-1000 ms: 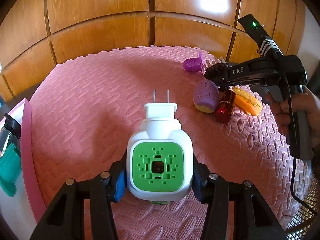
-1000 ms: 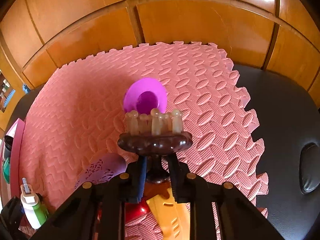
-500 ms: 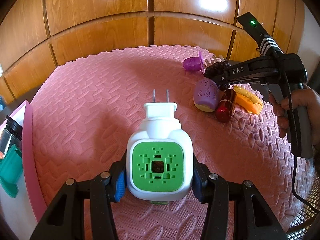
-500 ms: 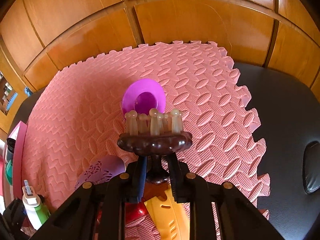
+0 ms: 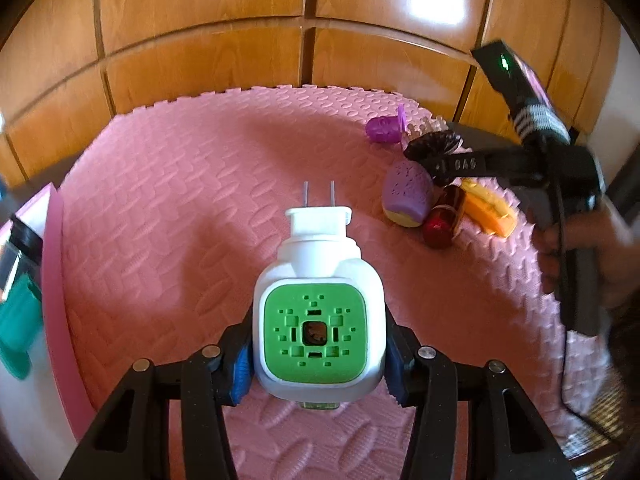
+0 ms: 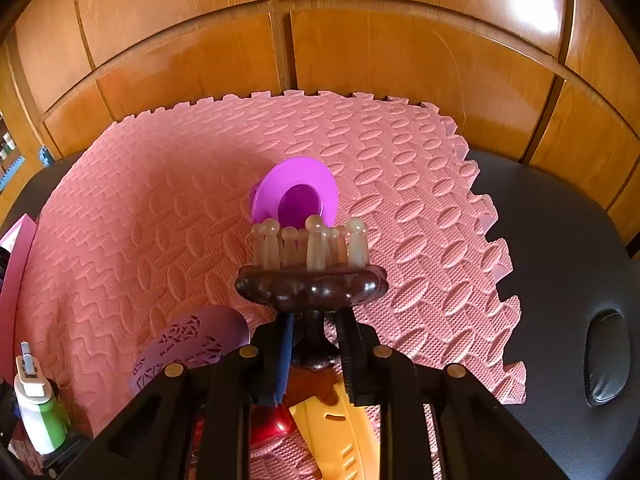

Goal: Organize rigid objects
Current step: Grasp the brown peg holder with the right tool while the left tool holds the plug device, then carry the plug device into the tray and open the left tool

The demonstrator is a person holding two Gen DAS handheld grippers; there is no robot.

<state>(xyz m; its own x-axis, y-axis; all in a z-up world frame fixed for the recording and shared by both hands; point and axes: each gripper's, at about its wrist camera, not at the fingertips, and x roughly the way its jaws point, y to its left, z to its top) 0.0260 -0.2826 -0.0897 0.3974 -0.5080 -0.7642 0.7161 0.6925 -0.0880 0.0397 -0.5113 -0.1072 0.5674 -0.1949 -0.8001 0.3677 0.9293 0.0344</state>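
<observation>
Rigid objects fill both my grippers: my left gripper clamps the white-and-green plug-in device above the pink foam mat; my right gripper pinches the dark brown knobbed massager by its narrow stem, which might twist loose over the far-right pile.

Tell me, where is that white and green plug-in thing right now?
The white and green plug-in device sits clamped in the left gripper, above the pink foam mat, left of the toy cluster.

One white-and-green plug-in unit. One dark brown massage brush. One purple cup. One lilac perforated case. One red bottle. One orange-yellow piece. Two grippers: left gripper, right gripper. One pink foam mat.
</observation>
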